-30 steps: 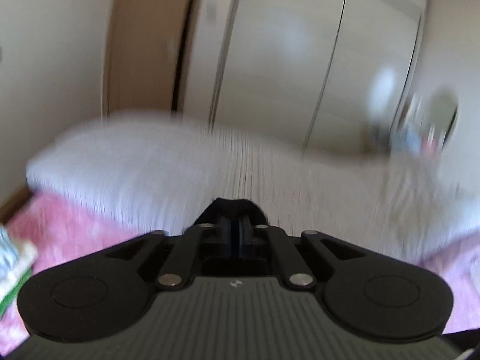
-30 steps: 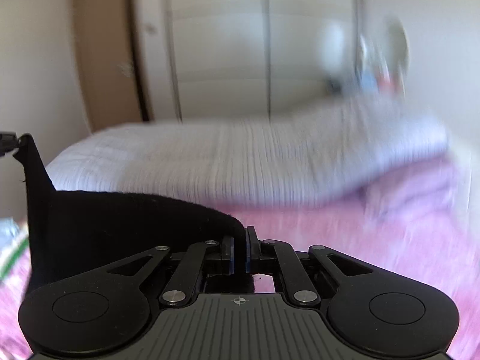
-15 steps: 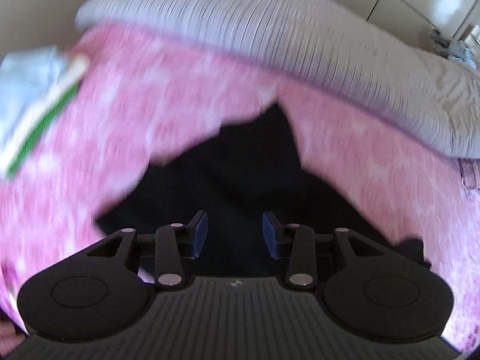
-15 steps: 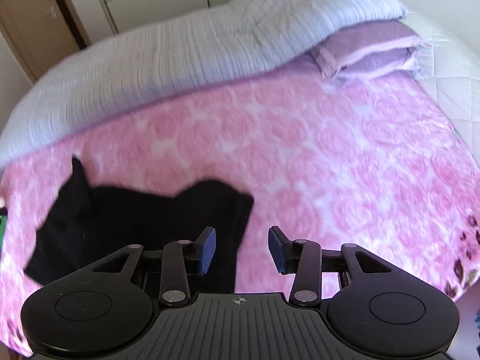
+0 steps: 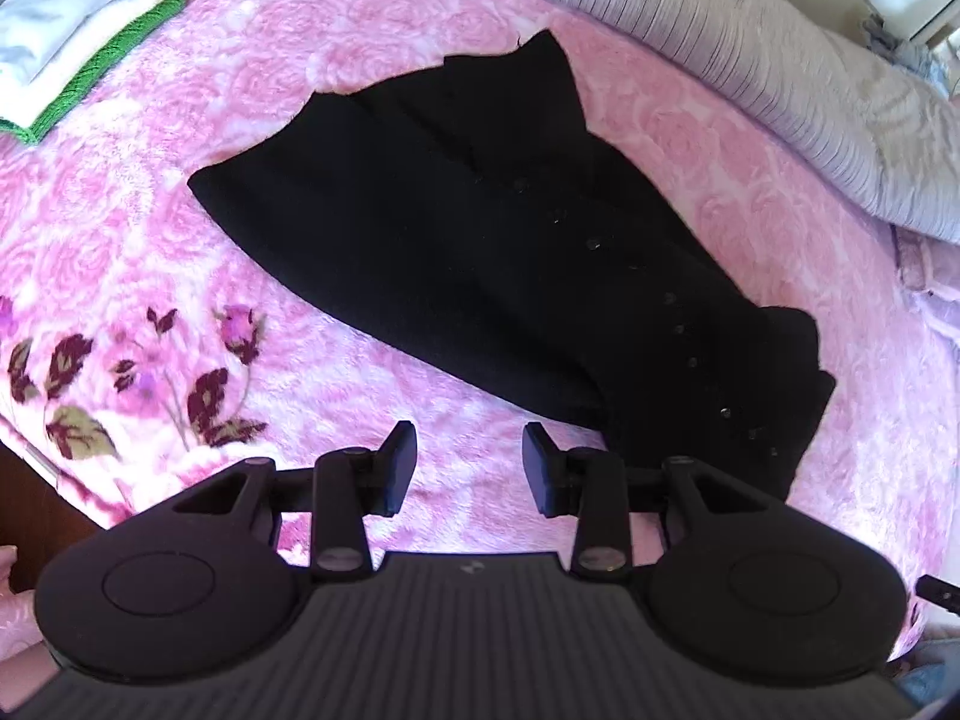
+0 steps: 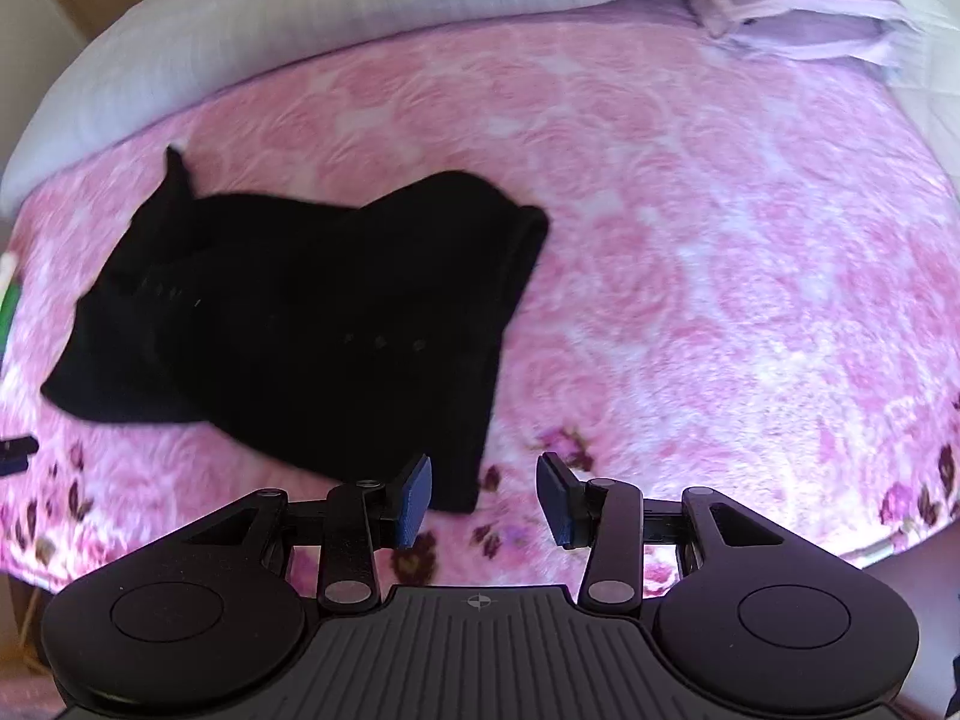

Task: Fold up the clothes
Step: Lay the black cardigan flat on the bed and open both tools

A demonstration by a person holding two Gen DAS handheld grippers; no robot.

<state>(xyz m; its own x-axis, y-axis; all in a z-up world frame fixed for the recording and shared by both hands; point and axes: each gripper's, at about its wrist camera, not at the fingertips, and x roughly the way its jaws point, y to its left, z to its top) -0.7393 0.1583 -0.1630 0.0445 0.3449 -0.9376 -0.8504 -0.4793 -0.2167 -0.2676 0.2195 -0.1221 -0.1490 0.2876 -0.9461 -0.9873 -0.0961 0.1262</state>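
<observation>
Black garment [image 5: 492, 240] spread on bed [image 5: 180, 252] ahead of left tool [image 5: 469, 462] and right tool [image 6: 483, 492], both released, ready for regrasping.

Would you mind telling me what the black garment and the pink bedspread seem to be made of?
Garment: probably a matte knit or woolly fabric, with a slightly fuzzy surface and a row of small buttons. Bedspread: looks like plush fleece, soft pile embossed with roses.

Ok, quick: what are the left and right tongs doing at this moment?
Left tongs: open, empty, above the pink blanket beside the black garment.
Right tongs: open, empty, at the garment's near edge.
</observation>
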